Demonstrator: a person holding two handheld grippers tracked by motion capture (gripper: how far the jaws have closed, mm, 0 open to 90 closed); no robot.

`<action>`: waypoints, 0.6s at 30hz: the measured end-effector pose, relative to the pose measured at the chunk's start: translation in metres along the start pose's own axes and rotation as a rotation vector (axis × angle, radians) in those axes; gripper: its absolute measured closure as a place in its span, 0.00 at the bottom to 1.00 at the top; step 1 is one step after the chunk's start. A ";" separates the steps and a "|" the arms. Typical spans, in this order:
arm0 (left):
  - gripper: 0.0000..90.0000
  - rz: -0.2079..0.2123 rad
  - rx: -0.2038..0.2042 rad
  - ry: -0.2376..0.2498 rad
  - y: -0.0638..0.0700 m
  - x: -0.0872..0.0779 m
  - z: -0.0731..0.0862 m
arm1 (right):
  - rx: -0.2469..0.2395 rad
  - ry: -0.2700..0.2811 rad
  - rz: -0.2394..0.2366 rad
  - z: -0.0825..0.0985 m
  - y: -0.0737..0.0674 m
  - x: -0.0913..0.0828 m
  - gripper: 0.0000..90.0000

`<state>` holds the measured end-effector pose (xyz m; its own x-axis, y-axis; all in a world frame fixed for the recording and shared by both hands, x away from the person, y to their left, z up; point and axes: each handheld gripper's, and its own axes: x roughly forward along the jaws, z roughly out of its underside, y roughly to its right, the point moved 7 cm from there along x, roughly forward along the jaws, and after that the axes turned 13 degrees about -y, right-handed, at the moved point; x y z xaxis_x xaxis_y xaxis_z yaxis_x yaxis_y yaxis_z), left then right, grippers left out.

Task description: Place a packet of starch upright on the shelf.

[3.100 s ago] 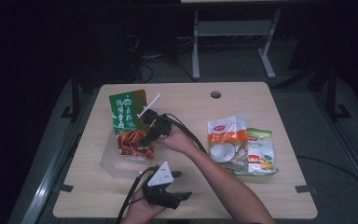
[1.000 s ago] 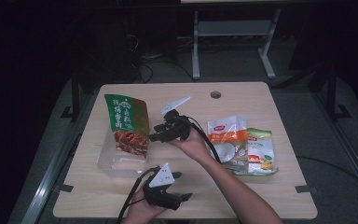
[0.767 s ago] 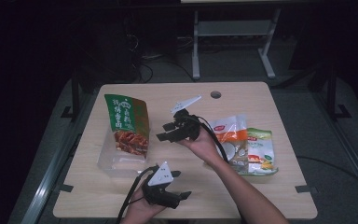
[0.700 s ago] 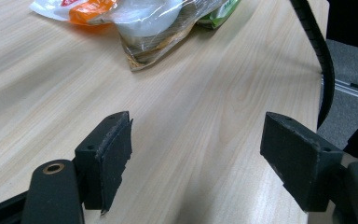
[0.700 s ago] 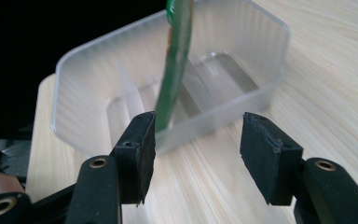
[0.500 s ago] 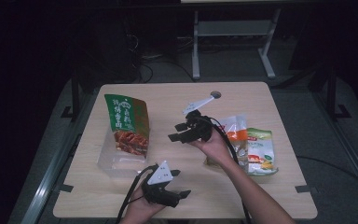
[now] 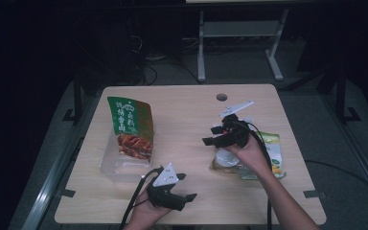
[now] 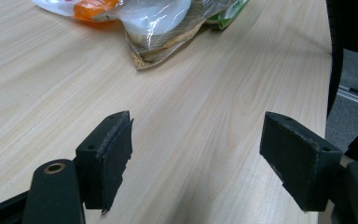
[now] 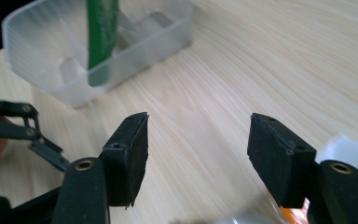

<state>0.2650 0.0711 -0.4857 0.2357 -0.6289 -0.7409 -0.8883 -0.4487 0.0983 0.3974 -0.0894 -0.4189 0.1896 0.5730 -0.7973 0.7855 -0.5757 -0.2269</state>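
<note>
One green snack bag [image 7: 130,125] is already stood upright in the clear plastic bin [image 7: 109,165] at the table's left, while the remaining snack packets [image 7: 263,155] are piled at the right. The right gripper [image 7: 214,135] is held above that pile, its jaws having just been opening, wide and empty. The left gripper [image 7: 186,187] is rested near the front edge, also spread with nothing between. Fetching the next packet is judged the step in hand; a descent onto the pile's top is called for
</note>
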 end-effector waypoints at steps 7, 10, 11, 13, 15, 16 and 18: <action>0.28 -0.003 -0.009 -0.003 -0.003 -0.001 -0.007 | 0.063 -0.032 0.061 0.026 0.021 -0.016 0.40; 0.28 -0.011 -0.013 -0.003 -0.006 -0.002 -0.011 | 0.101 -0.043 0.077 0.036 0.030 -0.022 0.39; 0.28 -0.009 -0.022 0.002 -0.007 -0.002 -0.012 | 0.107 -0.049 0.091 0.040 0.034 -0.024 0.38; 0.28 -0.011 -0.032 0.011 -0.008 -0.002 -0.015 | 0.128 -0.057 0.105 0.047 0.040 -0.027 0.37; 0.28 -0.014 -0.036 0.009 -0.010 -0.001 -0.017 | 0.142 -0.060 0.120 0.054 0.046 -0.029 0.37; 0.28 -0.015 -0.038 0.009 -0.011 -0.001 -0.018 | 0.149 -0.069 0.131 0.058 0.049 -0.031 0.37; 0.28 -0.013 -0.042 0.003 -0.013 0.000 -0.020 | 0.165 -0.075 0.147 0.066 0.055 -0.033 0.37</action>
<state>0.2840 0.0639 -0.4741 0.2486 -0.6243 -0.7405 -0.8675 -0.4836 0.1165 0.3955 -0.1778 -0.4420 0.2454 0.4345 -0.8666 0.6445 -0.7409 -0.1890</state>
